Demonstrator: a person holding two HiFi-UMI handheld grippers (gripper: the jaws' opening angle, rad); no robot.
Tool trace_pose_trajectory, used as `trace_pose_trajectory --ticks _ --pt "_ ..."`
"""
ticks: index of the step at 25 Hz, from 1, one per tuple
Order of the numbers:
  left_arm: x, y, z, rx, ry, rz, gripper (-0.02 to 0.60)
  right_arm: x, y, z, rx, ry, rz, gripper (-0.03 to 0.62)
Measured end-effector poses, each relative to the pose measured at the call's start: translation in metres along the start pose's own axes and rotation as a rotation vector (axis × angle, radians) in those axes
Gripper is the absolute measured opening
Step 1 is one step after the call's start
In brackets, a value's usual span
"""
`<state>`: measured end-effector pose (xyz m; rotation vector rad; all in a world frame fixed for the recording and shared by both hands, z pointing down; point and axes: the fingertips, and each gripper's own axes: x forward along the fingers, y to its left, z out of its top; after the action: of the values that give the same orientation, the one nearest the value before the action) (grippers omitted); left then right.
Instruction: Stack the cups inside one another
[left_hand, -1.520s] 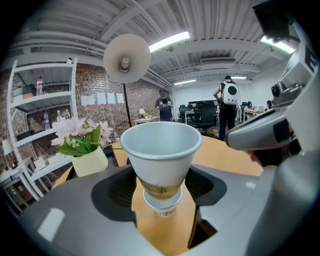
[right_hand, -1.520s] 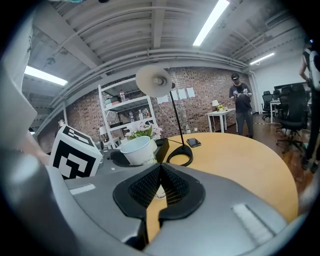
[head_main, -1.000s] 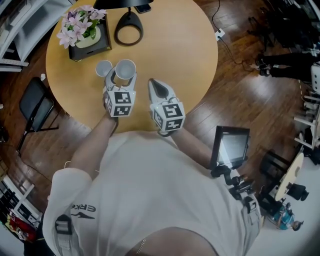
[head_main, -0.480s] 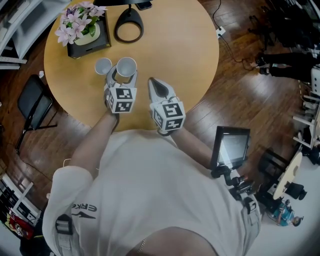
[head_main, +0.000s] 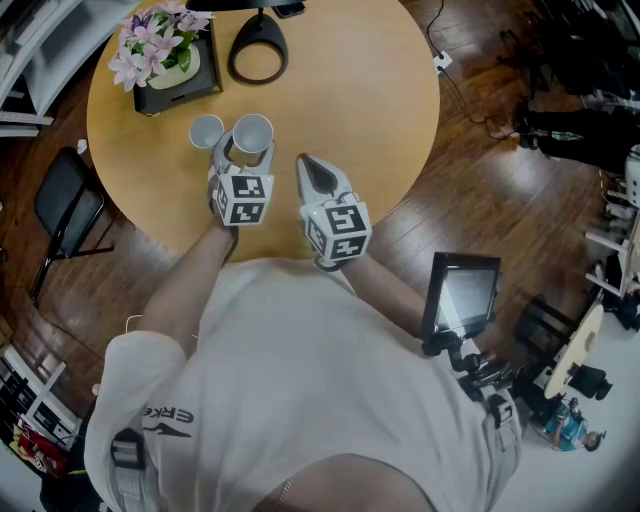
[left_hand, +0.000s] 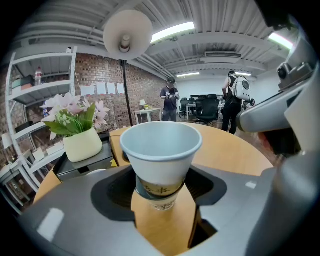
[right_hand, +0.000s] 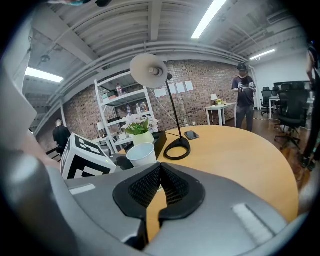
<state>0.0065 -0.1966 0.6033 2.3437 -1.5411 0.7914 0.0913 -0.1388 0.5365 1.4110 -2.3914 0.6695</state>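
Left gripper (head_main: 245, 152) has its fingers spread wide yet clamped around the lower part of a paper cup (head_main: 252, 133). The second cup (head_main: 207, 131) stands between it and the flower pot (head_main: 160, 62) on the table (head_main: 350, 100). Right gripper (head_main: 316, 172) has its fingers together, holding nothing. Danger: squeeze harder and the thin wall buckles, or a tilted entry knocks the second cup over.

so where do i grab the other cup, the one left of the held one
I'd take the free cup across its side wall just under the rim, coming from the near table edge. It stands upright, mouth up; the cup in the left gripper crowds its right side.
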Motion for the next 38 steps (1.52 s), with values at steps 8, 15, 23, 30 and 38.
trace_pose_trajectory --ticks 8,15,23,30,38 --pt "-0.001 0.001 -0.001 0.017 0.002 0.005 0.333 0.001 0.001 0.001 0.001 -0.001 0.006 0.014" --pt "-0.005 0.0 -0.001 0.008 -0.008 -0.002 0.354 0.001 0.003 0.001 0.003 -0.001 0.015 0.014" --pt "-0.011 0.003 -0.001 0.0 -0.015 0.016 0.362 0.003 0.004 0.002 0.003 0.002 0.024 0.014" --pt "-0.017 0.004 -0.01 -0.002 0.005 0.02 0.374 0.005 0.008 0.003 0.001 0.001 0.033 0.014" --pt "-0.023 0.009 -0.007 -0.017 -0.021 0.023 0.373 0.006 0.014 0.005 -0.01 -0.006 0.041 0.014"
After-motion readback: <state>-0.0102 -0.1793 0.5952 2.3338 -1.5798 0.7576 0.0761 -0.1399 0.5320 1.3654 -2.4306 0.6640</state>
